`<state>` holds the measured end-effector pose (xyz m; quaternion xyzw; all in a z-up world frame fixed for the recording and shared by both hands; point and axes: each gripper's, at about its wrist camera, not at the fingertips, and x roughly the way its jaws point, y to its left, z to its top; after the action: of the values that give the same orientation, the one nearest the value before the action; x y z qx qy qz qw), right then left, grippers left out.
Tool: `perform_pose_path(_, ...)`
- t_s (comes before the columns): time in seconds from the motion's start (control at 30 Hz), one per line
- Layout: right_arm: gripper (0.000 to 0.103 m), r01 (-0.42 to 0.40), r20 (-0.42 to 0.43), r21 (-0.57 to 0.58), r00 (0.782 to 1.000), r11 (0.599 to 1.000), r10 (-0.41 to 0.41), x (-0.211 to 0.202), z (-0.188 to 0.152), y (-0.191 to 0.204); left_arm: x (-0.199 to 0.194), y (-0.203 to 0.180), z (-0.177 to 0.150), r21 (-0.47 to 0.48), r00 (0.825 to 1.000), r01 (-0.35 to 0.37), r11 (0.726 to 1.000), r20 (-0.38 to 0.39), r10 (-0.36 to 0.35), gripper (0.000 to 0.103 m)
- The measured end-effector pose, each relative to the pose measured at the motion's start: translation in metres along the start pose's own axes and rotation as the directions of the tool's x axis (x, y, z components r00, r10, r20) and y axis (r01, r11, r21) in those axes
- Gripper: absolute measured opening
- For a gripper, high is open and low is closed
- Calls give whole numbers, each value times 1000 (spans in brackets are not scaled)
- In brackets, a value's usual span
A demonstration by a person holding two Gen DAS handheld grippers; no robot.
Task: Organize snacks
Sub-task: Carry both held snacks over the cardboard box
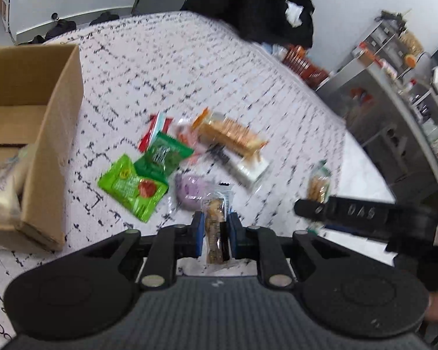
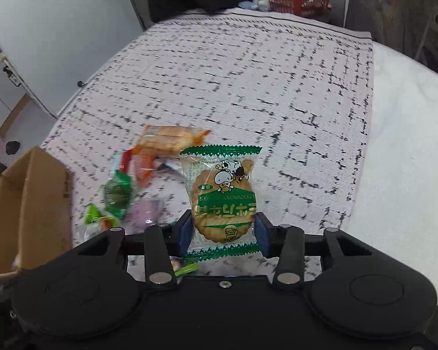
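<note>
The left gripper (image 1: 216,227) squeezes a thin snack bar (image 1: 216,221). The right gripper (image 2: 222,233) pinches a cookie pack (image 2: 222,198) by its edges. The slippery pack might slide out before reaching the cardboard box (image 1: 55,134).

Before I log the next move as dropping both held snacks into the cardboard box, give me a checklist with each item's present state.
1. Left gripper shut on the narrow clear-wrapped snack bar: ok.
2. Right gripper shut on the green-edged round biscuit packet: ok.
3. Open brown cardboard box in view, top unobstructed: ok.
4. Room left inside the box, which already holds pale packets: ok, bare floor shows.
5. Loose snacks on the patterned cloth, such as the bright green pouch, lying apart from the box: ok.
6. Firmness of either grip: cannot tell.
</note>
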<state>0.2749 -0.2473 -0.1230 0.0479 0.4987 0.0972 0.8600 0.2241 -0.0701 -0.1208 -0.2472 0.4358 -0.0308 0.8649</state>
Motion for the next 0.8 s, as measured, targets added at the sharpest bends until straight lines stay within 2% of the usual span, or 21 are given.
perform_pose_path(0.27, 43, -34, 56, -37, 998, 999, 36, -30, -8, 34, -38, 12, 8, 4, 996, 22, 1000, 83, -22, 17)
perform_pose_path(0.4, 43, -63, 79, -29, 995, 998, 66, -37, -11, 49, -53, 21, 11, 3, 993, 8, 1000, 119, -9, 17)
perform_pose_path(0.8, 43, -88, 120, -111, 988, 990, 102, -56, -15, 104, -87, 49, 22, -53, 980, 23, 998, 198, -12, 17)
